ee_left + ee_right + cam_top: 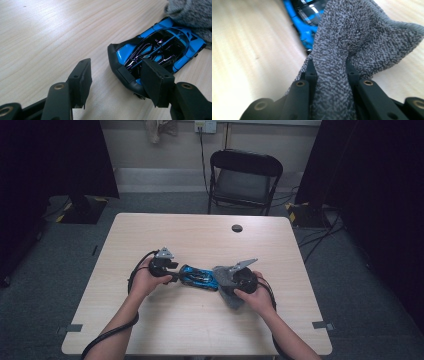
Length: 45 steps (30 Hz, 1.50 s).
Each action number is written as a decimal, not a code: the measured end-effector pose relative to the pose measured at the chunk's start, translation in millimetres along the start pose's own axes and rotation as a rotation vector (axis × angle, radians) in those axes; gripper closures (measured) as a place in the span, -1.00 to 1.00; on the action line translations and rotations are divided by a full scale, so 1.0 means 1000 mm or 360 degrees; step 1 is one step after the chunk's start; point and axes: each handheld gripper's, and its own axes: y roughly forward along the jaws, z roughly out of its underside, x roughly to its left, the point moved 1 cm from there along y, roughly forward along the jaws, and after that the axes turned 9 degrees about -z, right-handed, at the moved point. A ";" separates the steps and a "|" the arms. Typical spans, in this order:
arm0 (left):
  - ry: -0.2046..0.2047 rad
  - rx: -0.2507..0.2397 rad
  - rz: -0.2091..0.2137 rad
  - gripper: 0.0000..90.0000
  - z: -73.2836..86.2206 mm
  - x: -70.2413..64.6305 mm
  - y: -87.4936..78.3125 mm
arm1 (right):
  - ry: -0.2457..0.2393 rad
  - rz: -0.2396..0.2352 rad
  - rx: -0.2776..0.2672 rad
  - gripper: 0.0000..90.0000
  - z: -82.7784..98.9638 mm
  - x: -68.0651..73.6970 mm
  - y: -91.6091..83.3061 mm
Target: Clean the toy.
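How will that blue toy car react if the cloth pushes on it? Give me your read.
The blue toy car sits on a smooth wooden table, so it would probably roll or slide away. Its glossy shell looks hard and slippery. The left gripper has one pad at its end, perhaps bracing it, while the right gripper pinches the floppy grey cloth.

the toy car (199, 276) lies on the tabletop (200, 235) near its front edge, between the left claw (172, 272) on its left and the right claw (226, 281) on its right. the cloth (229, 285) drapes over the car's right end. a chair (244, 180) stands behind the tabletop.
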 end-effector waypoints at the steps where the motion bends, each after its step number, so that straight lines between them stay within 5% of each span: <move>1: 0.0000 0.0000 0.0000 -0.06 0.000 0.000 0.000 | -0.0008 -0.0008 0.0004 0.62 0.001 0.002 0.000; 20: 0.0018 0.0008 -0.0016 -0.06 -0.001 0.000 0.000 | -0.0137 -0.0167 0.0028 0.62 -0.003 0.037 0.002; 27: -0.0002 0.0035 -0.0034 -0.06 -0.003 -0.003 -0.001 | -0.0108 -0.0145 -0.0068 0.63 -0.013 0.027 -0.022; 35: -0.0041 0.0045 -0.0033 -0.29 -0.002 -0.002 0.000 | -0.0060 0.0015 -0.0144 0.63 -0.030 0.001 -0.039; 38: -0.0084 0.0036 -0.0025 -0.37 -0.001 -0.001 -0.002 | -0.0054 0.0088 -0.0149 0.63 -0.037 -0.013 -0.038; 45: -0.0066 0.0020 0.0006 -0.36 -0.002 -0.004 -0.004 | -0.0065 0.0166 -0.0150 0.63 -0.052 -0.037 -0.020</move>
